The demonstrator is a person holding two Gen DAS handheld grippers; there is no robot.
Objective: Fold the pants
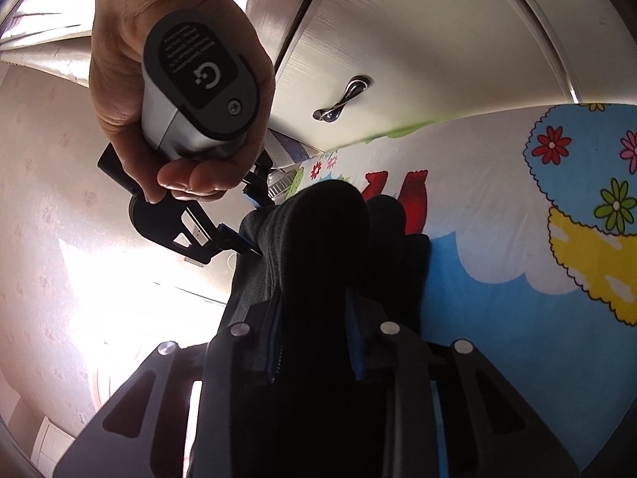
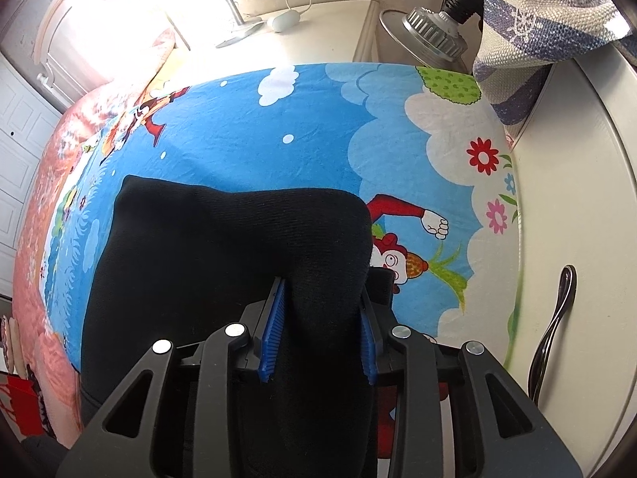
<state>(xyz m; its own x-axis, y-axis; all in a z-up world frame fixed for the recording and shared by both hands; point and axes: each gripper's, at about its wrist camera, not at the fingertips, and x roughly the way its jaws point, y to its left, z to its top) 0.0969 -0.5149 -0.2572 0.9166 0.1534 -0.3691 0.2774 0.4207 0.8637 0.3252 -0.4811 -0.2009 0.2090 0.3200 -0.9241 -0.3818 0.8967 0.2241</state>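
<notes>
Nearest in the left wrist view, left gripper [image 1: 314,334] aimed slightly downward, blue ribbed pads pinched on a thick bunch of black pants [image 1: 318,223]. Soft, matte, fleecy knit, humped up between the fingers and draped onward over the bed sheet [image 1: 497,271]. Just beyond, right gripper [image 1: 243,235] tipped steeply down, blue fingertip biting the pants edge; bare hand [image 1: 171,79] wrapped round its smooth grey and silver handle, thumb and fingers curled underneath. From the right wrist view, right gripper [image 2: 318,330] likewise narrowed on a rounded fold of pants [image 2: 223,247], blue toothed pads [image 2: 274,330] pressed against both sides of the cloth. Pants lying as a broad dark slab across the bed sheet [image 2: 258,139], finely ribbed weave visible on the top fold. Sheet smooth cotton, bright blue with white clouds, flowers and cartoon figures. Farther off, glossy cream cabinet [image 2: 573,199] with a curved chrome handle [image 2: 557,318], a coarse woven striped towel [image 2: 537,40], and a finned metal lamp [image 2: 430,36].
</notes>
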